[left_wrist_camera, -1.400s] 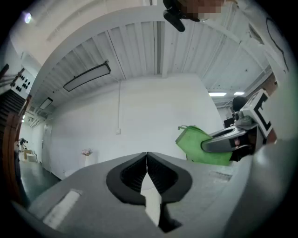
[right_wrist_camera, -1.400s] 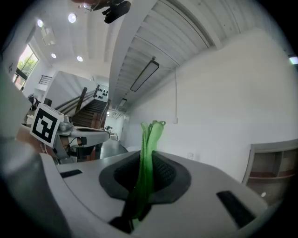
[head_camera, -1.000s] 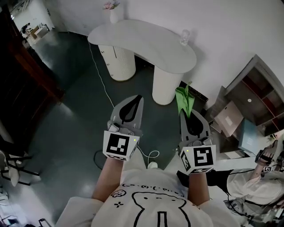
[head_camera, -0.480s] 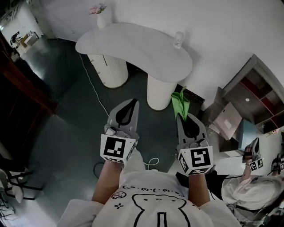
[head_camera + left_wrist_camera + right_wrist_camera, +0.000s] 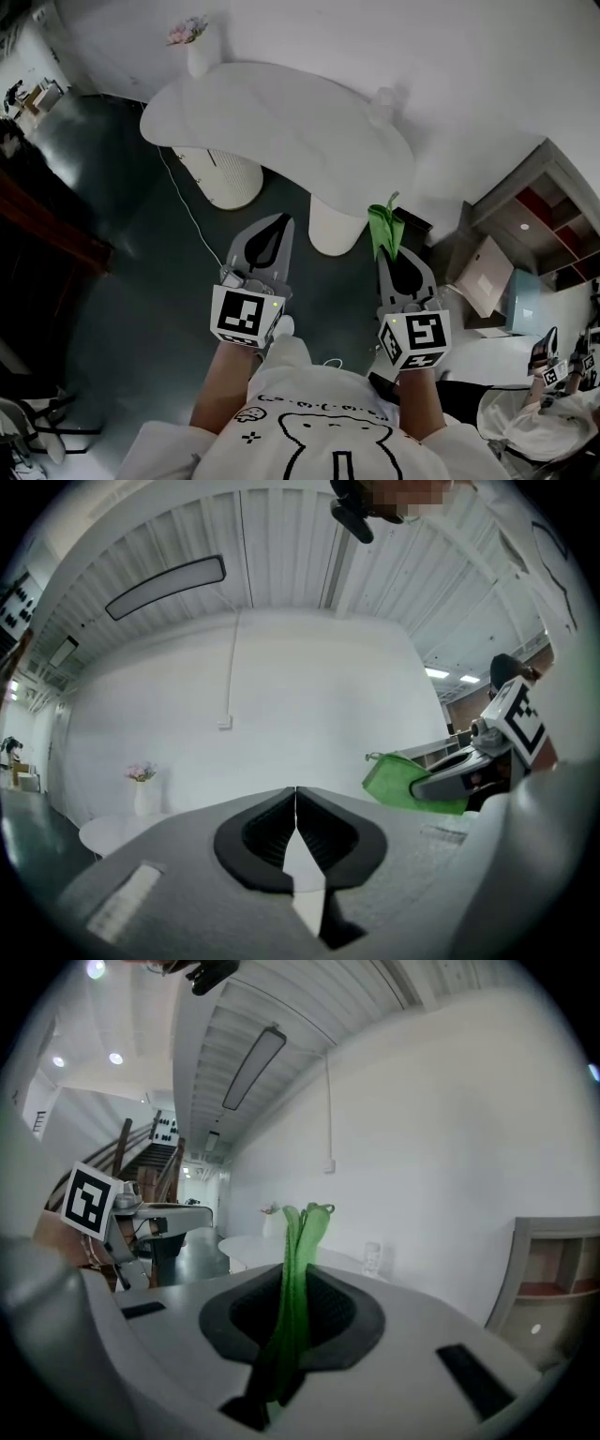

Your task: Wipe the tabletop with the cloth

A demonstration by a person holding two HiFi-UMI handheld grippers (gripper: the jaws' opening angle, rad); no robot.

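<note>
The cloth [image 5: 384, 223], a green one, is pinched in folds between the jaws of the right gripper [image 5: 392, 255], with a bunched tail standing out past the tips; it is in the air in front of us, well apart from the surface it is meant for. The left gripper [image 5: 296, 799] has its jaws pressed together with nothing between them, and it is held level beside the right one. We judge that the wiping has not begun and that the step in hand is bringing the cloth to the worktop [image 5: 281, 117]. The next move calls for reaching the right gripper over the near edge and lowering it until the loose cloth lies flat on the top. Then we would press lightly and sweep in long passes. The worktop is a white, kidney-shaped slab on two ribbed white pedestals [image 5: 225, 178], and it looks bare apart from a vase of pink flowers [image 5: 195, 47] at its far left end and a small clear glass [image 5: 382, 103] near the wall. Our strokes should steer round both of these. Around it we see a dark floor [image 5: 131, 253] with a white cable [image 5: 186, 217] trailing across it, a plain white wall, and an open shelf unit [image 5: 548, 220] to the right.
</note>
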